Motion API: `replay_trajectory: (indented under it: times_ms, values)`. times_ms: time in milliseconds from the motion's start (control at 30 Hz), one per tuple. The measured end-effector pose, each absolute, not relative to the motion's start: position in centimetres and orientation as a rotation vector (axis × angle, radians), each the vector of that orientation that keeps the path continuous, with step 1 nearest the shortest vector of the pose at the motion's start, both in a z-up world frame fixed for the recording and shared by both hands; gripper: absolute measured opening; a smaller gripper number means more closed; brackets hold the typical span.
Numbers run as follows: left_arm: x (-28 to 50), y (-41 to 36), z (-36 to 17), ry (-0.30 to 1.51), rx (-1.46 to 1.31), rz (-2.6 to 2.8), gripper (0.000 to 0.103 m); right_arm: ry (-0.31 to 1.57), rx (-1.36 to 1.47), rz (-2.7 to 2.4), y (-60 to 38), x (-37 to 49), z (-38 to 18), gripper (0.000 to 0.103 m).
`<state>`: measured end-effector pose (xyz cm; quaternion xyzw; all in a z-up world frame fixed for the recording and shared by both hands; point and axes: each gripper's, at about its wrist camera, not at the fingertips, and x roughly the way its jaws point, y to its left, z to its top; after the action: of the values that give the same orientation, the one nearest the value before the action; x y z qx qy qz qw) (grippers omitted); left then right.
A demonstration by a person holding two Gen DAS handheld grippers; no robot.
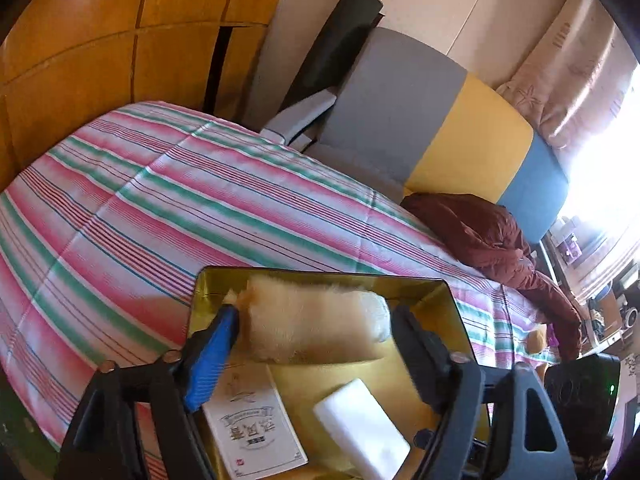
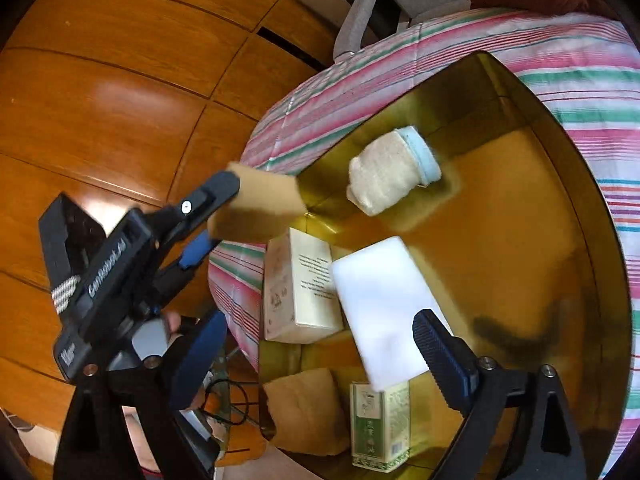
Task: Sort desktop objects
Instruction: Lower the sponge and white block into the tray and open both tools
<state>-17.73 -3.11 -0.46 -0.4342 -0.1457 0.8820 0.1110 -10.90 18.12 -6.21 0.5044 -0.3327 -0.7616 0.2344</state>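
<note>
Gold tray on striped cloth, collecting the sorted items: fluffy roll at far end, white block and cream box nearer. Left gripper wide, straddling roll, pads clear. Right gripper wide over white block, holding nothing. Likely both just dropped off.

Glossy gold metal tray on striped cloth; fluffy roll.
</note>
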Motion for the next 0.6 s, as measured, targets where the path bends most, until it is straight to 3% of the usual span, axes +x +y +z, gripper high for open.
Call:
replay_trajectory:
  times_ms: [600]
  values:
    - [-8.8, -7.6, 2.9, -0.46, -1.118, 2.808, 0.082, -0.873, 1.466, -1.977, 15.6, -12.0, -9.0, 0.095]
